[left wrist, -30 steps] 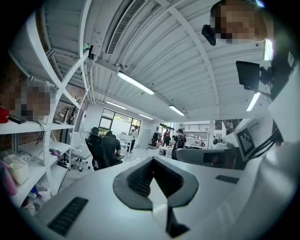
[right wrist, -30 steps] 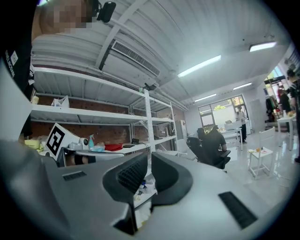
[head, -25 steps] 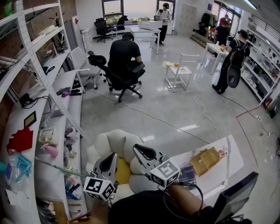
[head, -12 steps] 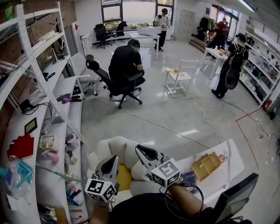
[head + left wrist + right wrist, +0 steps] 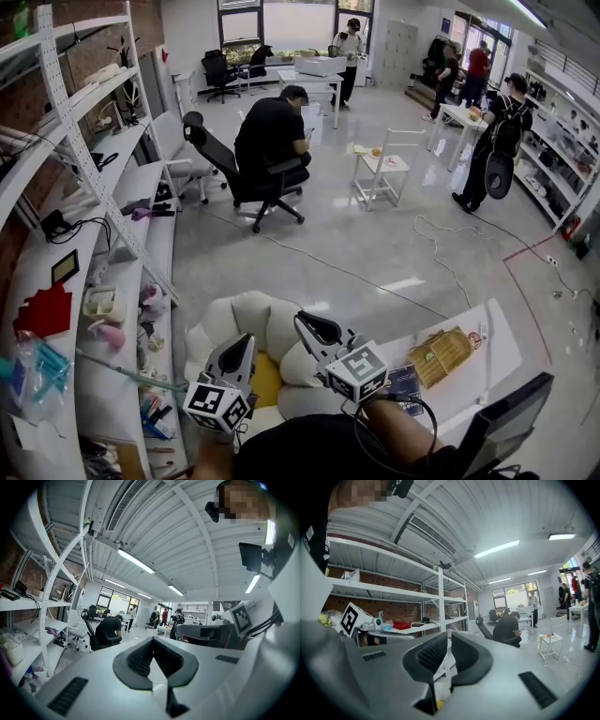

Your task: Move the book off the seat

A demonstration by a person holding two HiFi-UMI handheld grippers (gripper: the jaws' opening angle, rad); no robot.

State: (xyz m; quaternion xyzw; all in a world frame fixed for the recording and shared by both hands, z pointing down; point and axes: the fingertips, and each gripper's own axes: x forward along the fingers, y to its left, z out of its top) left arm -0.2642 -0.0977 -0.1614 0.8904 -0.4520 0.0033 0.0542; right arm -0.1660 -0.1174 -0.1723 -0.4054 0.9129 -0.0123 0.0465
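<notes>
A white puffy chair (image 5: 246, 314) with a yellow seat cushion (image 5: 266, 374) stands just below me. A dark blue book (image 5: 404, 379) lies flat on the white table (image 5: 487, 328) to the right of the chair, partly hidden behind my right gripper's marker cube. My left gripper (image 5: 244, 341) hovers over the chair's left side, shut with nothing held; its jaws (image 5: 153, 641) point up into the room. Over the cushion's right edge my right gripper (image 5: 302, 322) is raised, jaws nearly touching and empty, aimed level at the shelves (image 5: 449, 638).
A woven basket (image 5: 440, 348) lies on the table beyond the book. White shelving (image 5: 89, 169) with clutter runs along the left. A dark monitor (image 5: 502, 427) stands at lower right. A person sits in an office chair (image 5: 267, 150) mid-room; cables (image 5: 441, 239) cross the floor.
Both grippers have stayed nearly where they were above the chair, drifting slightly right. People in the background have shifted a little.
</notes>
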